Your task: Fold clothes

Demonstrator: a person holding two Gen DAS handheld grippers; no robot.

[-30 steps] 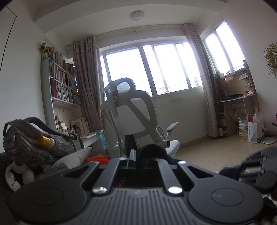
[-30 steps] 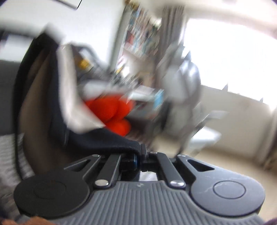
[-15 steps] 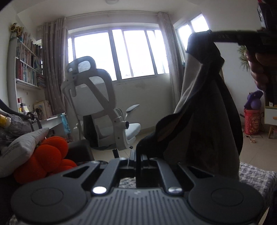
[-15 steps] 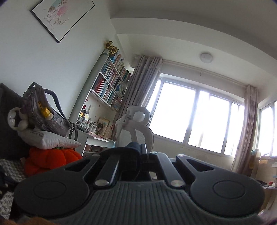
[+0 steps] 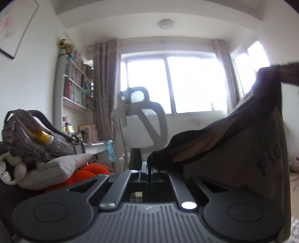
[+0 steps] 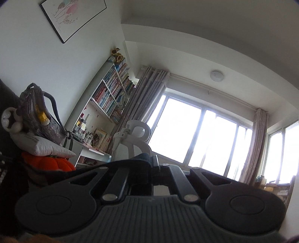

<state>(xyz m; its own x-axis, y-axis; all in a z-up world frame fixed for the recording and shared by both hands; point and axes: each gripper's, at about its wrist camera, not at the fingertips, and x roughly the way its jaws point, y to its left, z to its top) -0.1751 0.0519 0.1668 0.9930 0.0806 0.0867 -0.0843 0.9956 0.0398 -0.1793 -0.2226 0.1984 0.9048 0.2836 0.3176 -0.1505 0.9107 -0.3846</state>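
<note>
We hold the garment (image 5: 243, 149) up in the air between our two tongs, clear of any surface that we can see. Our left tongs (image 5: 149, 168) are pinched shut on one dark edge of it; from that pinch the cloth rises to the right in a slack sweep, dark on the outside with a tan lining showing in the fold and some dark lettering near the right edge. Its upper corner runs up to a dark blurred shape at the top right of the left wrist view, which is too smeared for us to name.

Our right tongs (image 6: 152, 164) are also closed tight on the garment (image 6: 130, 162); here a dark hem lies across the left finger and trails off to the lower left, where it goes into shadow.

Both cameras point upward into the room. We see a white office chair (image 5: 142, 119) in front of a wide bright window (image 5: 186, 84) with grey curtains (image 5: 104, 89) at its sides. To the left stands a bookshelf (image 6: 112, 93) full of books, with a framed picture (image 6: 72, 16) on the wall above and to its left. Near the left edge a grey bag (image 5: 33, 138) rests on a white pillow (image 5: 56, 168), which lies on an orange cushion (image 5: 87, 173). A round lamp (image 6: 216, 75) sits on the ceiling.
</note>
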